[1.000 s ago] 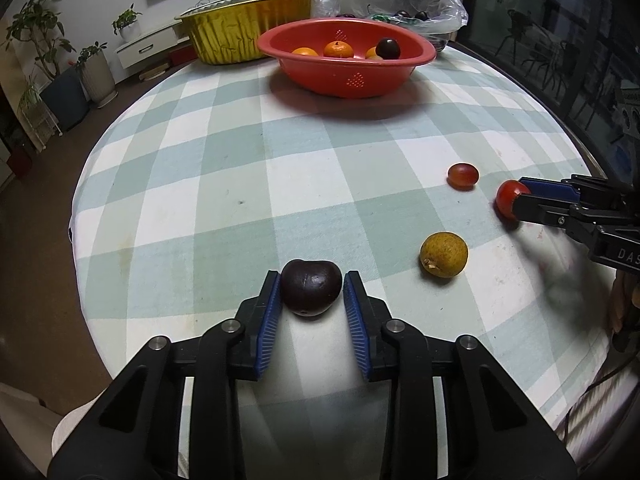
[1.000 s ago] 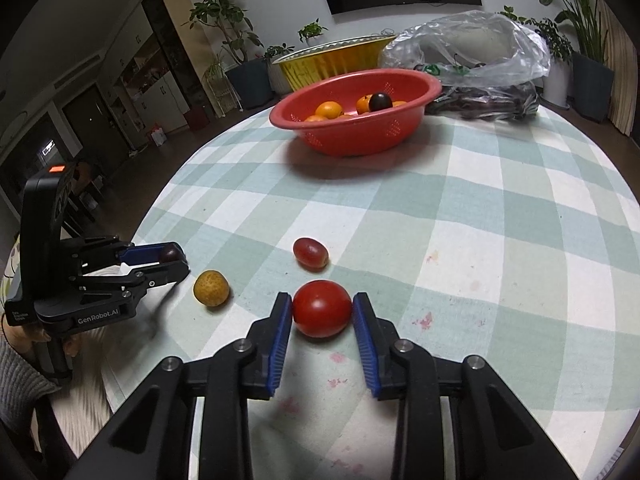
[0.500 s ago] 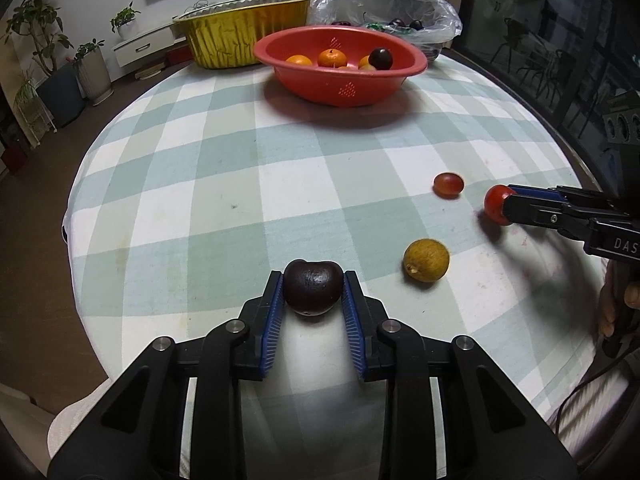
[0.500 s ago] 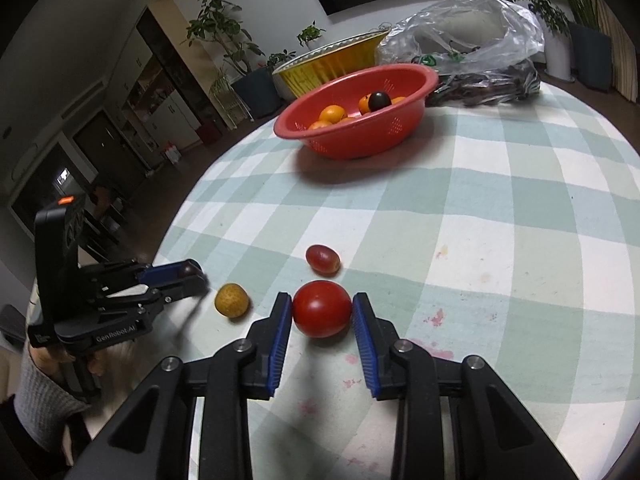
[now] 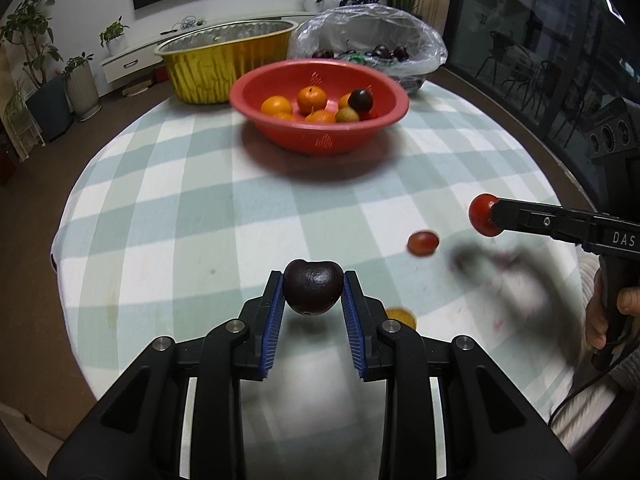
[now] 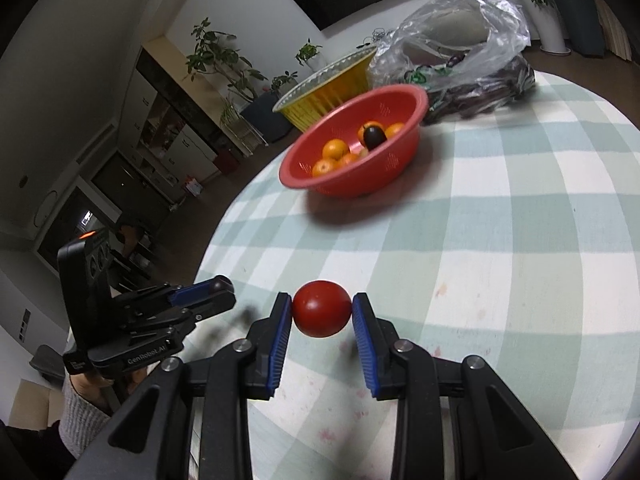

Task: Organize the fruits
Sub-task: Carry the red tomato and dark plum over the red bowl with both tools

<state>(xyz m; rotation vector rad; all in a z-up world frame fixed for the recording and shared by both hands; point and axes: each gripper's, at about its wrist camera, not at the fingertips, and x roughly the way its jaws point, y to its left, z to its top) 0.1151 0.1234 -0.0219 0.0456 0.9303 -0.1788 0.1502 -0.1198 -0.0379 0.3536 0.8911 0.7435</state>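
My left gripper (image 5: 313,294) is shut on a dark plum (image 5: 313,287) and holds it above the checked tablecloth. My right gripper (image 6: 322,314) is shut on a red tomato (image 6: 322,313), also lifted off the cloth; it shows at the right of the left wrist view (image 5: 484,215). The red bowl (image 5: 320,142) at the back holds several oranges and one dark plum (image 5: 360,100); it also shows in the right wrist view (image 6: 352,184). A small red fruit (image 5: 423,242) lies on the cloth. A yellow fruit (image 5: 402,316) lies half hidden behind my left finger.
A gold foil tray (image 5: 224,68) stands behind the bowl at the left. A clear plastic bag (image 5: 368,46) with dark fruit lies behind it at the right. The round table's edge (image 5: 66,216) drops to the floor on the left.
Both grippers have lifted their fruit off the cloth and moved forward towards the red bowl. The small red and yellow fruits have stayed on the cloth.
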